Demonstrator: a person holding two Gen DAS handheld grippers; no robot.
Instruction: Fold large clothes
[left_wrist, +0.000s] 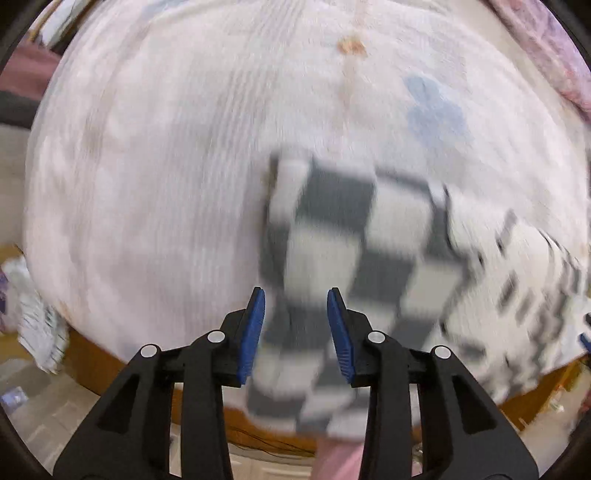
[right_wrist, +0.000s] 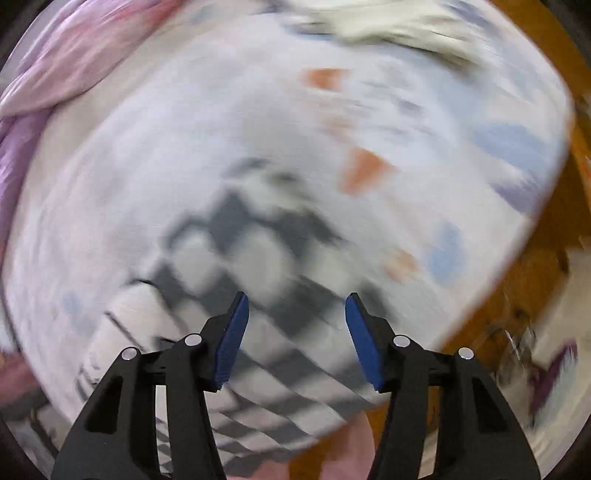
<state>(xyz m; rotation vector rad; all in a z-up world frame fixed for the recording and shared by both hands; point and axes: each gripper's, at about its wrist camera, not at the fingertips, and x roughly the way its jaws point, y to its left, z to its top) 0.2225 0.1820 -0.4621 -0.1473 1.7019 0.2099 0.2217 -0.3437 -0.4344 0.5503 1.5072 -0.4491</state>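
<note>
A grey-and-white checked garment (left_wrist: 354, 258) lies on a pale bed sheet (left_wrist: 166, 166), blurred by motion; part of it hangs over the bed's near edge. My left gripper (left_wrist: 295, 332) hovers above it, pointing down, jaws open with nothing between the blue pads. In the right wrist view the same checked garment (right_wrist: 258, 266) lies below my right gripper (right_wrist: 297, 336), whose jaws stand wider apart and hold nothing. Both views are smeared, so the garment's folds cannot be made out.
The bed sheet (right_wrist: 147, 155) bears orange and blue patches. A pink-purple quilt (right_wrist: 55, 74) is bunched at the far side. A wooden bed frame (right_wrist: 535, 258) edges the mattress, with floor and loose items (left_wrist: 40, 332) beyond. A rumpled whitish cloth (right_wrist: 388, 26) lies at the top.
</note>
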